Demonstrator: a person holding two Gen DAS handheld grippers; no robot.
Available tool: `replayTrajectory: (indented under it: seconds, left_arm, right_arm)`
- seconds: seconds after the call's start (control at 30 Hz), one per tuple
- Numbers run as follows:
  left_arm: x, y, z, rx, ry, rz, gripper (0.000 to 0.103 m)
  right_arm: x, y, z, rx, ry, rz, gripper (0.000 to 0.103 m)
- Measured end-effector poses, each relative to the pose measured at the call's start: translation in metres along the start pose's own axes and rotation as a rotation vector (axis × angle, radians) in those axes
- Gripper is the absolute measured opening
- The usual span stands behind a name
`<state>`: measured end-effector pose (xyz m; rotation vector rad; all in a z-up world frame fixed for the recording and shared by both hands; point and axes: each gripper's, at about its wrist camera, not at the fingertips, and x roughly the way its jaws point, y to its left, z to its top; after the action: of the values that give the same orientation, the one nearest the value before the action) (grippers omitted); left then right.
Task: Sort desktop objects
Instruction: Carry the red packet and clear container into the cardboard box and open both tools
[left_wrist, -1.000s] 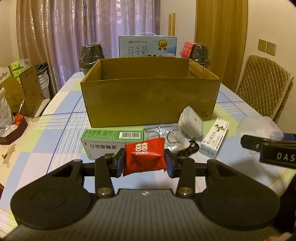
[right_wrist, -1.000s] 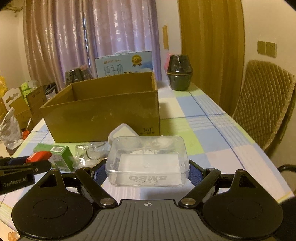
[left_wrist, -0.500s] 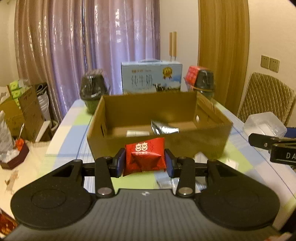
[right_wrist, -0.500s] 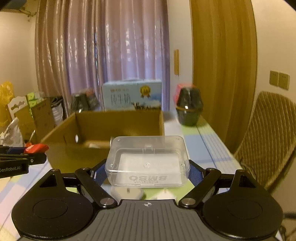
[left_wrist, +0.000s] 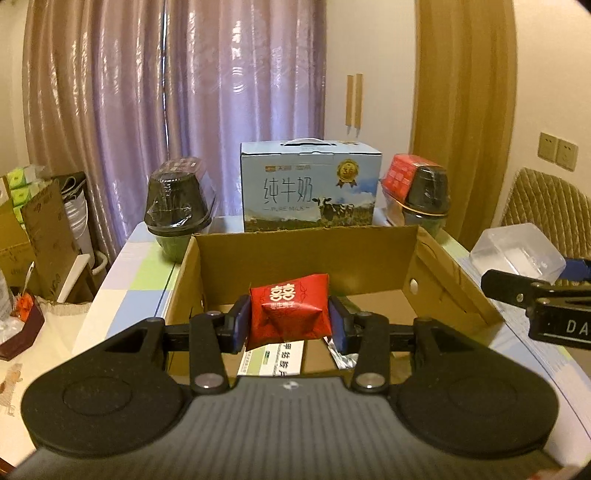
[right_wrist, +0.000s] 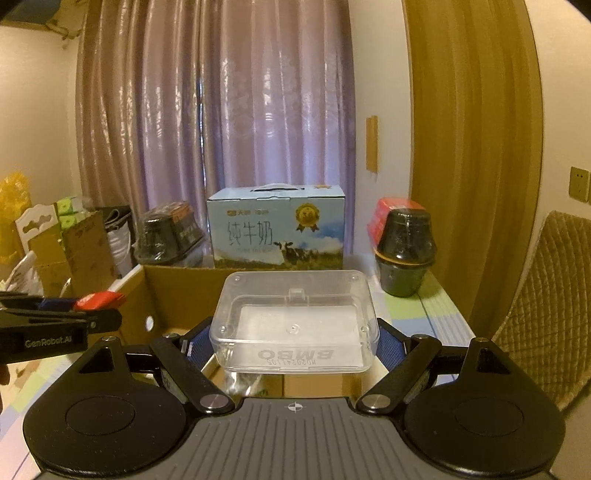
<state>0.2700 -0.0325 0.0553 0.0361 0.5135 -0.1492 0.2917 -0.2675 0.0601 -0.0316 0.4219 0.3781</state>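
Observation:
My left gripper (left_wrist: 290, 322) is shut on a red candy packet (left_wrist: 290, 312) with white characters, held above the open cardboard box (left_wrist: 443, 273). Below the packet, a white-and-green carton (left_wrist: 275, 360) and a silver pouch (left_wrist: 343, 356) lie on the box floor. My right gripper (right_wrist: 293, 341) is shut on a clear plastic box (right_wrist: 295, 319), held over the cardboard box (right_wrist: 162, 291) near its right end. That clear box (left_wrist: 517, 253) shows at the right of the left wrist view. The left gripper with the red packet (right_wrist: 98, 300) shows at the left of the right wrist view.
Behind the cardboard box stand a blue milk carton (left_wrist: 310, 192), a dark wrapped pot (left_wrist: 177, 210) on the left and another dark pot (left_wrist: 424, 199) with a red pack on the right. A quilted chair (right_wrist: 546, 314) is at the right. Boxes and clutter (left_wrist: 37, 229) crowd the left.
Both grippers have risen from the table and moved forward, so they now hang over the cardboard box. Each has kept its hold; the loose items on the table have dropped out of view.

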Motion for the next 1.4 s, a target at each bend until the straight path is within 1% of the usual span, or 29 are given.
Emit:
replayTrajectory:
  seconds: [0.1,0.23,0.4,0.6,0.63,0.7,0.73,0.77,1.0,1.13,1.2,1.33,1.4]
  left_arm:
    - [0.011,0.006,0.001,-0.021,0.010,0.004,0.038]
    - [0.024,0.008,0.000,-0.021,0.023,0.012,0.038]
    - [0.033,0.008,-0.003,-0.024,0.040,0.010,0.038]
    - [0.044,0.004,-0.005,-0.016,0.054,-0.001,0.039]
    - [0.046,0.003,-0.004,-0.017,0.055,-0.003,0.040]
    - [0.051,0.003,-0.004,-0.017,0.058,-0.003,0.045]
    - [0.053,0.003,-0.004,-0.019,0.058,0.000,0.052]
    - [0.055,0.004,-0.004,-0.026,0.061,0.001,0.054]
    - [0.052,0.017,-0.005,-0.065,0.066,0.025,0.054]
    - [0.051,0.019,-0.006,-0.077,0.068,0.025,0.054]
    - [0.050,0.019,-0.007,-0.074,0.069,0.025,0.055]
    - [0.050,0.018,-0.008,-0.076,0.071,0.025,0.056]
    - [0.049,0.019,-0.008,-0.079,0.071,0.027,0.056]
  right_arm:
    - [0.015,-0.002,0.000,0.011,-0.006,-0.001,0.084]
    - [0.028,-0.008,-0.002,0.049,0.004,0.006,0.084]
    - [0.039,-0.007,0.005,0.060,0.001,0.021,0.084]
    - [0.053,-0.009,0.004,0.080,0.037,0.034,0.084]
    - [0.054,-0.010,0.003,0.084,0.043,0.038,0.084]
    - [0.056,-0.011,0.002,0.090,0.050,0.043,0.084]
    - [0.057,-0.011,0.002,0.090,0.052,0.042,0.084]
    - [0.058,-0.012,0.001,0.093,0.055,0.043,0.084]
    - [0.062,-0.019,-0.001,0.122,0.073,0.042,0.084]
    - [0.063,-0.017,-0.001,0.129,0.073,0.061,0.084]
    - [0.065,-0.017,-0.001,0.138,0.068,0.084,0.084]
    - [0.062,-0.017,0.000,0.143,0.047,0.090,0.093]
    - [0.060,-0.019,0.000,0.154,0.040,0.083,0.094]
